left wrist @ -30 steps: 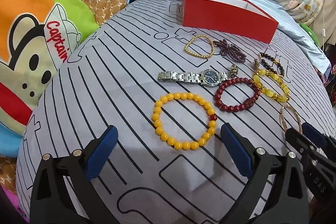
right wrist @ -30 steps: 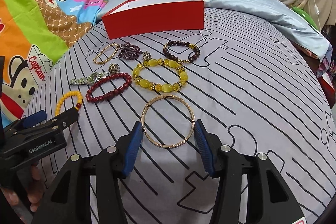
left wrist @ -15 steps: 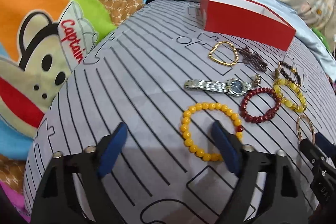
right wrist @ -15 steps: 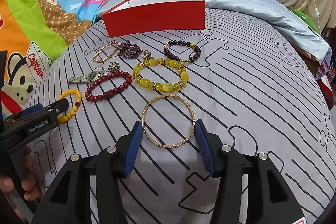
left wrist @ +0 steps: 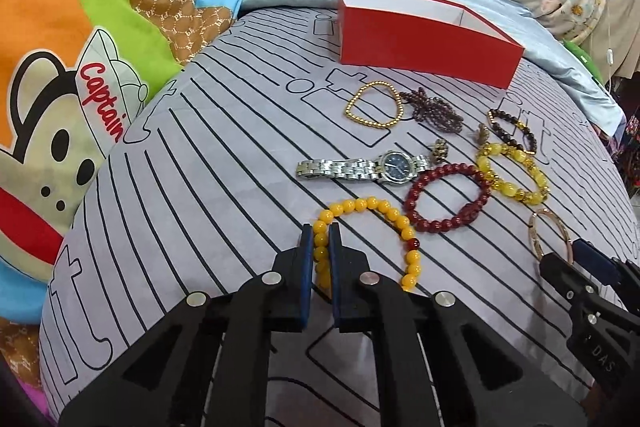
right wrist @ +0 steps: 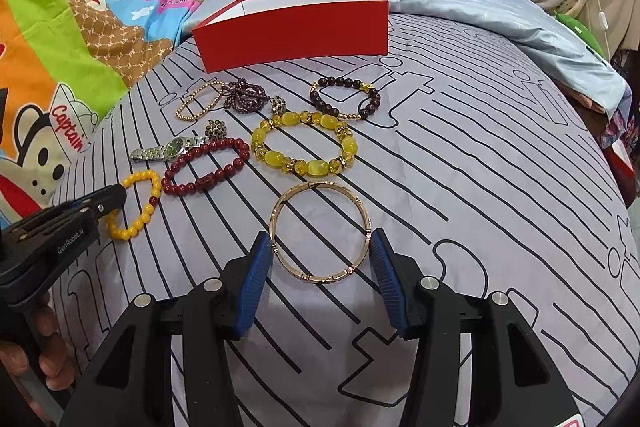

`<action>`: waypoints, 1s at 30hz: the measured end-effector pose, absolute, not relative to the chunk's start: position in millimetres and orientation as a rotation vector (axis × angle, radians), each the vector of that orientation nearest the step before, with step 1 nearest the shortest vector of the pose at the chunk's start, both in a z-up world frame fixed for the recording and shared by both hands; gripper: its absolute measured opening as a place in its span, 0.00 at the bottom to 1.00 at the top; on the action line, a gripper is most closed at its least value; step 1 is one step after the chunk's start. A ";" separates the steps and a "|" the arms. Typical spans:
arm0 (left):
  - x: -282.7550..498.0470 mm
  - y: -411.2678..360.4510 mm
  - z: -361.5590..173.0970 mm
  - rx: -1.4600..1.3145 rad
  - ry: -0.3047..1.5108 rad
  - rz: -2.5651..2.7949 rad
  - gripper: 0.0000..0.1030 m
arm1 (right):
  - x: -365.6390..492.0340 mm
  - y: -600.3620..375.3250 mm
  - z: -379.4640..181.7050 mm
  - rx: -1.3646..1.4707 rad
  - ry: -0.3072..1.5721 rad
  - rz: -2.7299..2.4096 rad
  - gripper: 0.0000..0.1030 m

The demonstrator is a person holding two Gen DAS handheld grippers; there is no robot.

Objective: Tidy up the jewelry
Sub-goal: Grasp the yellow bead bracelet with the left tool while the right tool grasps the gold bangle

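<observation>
Left jaws closed since earlier onto orange bead bracelet point(left wrist: 362, 205) | right jaws open around gold bangle point(right wrist: 320, 231) | red box point(right wrist: 294, 35) interior unseen

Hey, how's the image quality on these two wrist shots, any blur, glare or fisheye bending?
Left wrist view: sharp, evenly lit; the fisheye bows the red box and darkens the corners; soft shadow under the left tongs, shut on the orange bead bracelet. Right wrist view: equally sharp, no glare; the sheet's stripes curve outward, and a faint shadow lies below the gold bangle between the right tongs.

Pinched orange bead bracelet point(left wrist: 362, 223), gold bangle point(right wrist: 320, 233)
</observation>
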State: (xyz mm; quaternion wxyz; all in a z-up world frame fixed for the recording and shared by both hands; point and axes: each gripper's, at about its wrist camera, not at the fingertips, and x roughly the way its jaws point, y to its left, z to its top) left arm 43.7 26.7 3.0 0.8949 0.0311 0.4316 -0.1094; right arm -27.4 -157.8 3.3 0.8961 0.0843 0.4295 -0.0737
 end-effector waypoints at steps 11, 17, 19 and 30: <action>44.2 6.8 45.0 0.090 0.845 -0.251 0.07 | -26.0 -176.6 39.7 0.205 0.826 -0.149 0.47; 56.4 -8.8 64.5 0.089 0.813 -0.258 0.07 | -8.5 -193.0 58.7 0.222 0.822 -0.123 0.04; 61.9 -15.4 71.6 0.093 0.797 -0.262 0.07 | -1.5 -197.6 61.4 0.220 0.821 -0.119 0.05; 62.1 -16.9 59.1 0.080 0.819 -0.263 0.07 | -11.1 -208.5 33.2 0.256 0.865 -0.126 0.47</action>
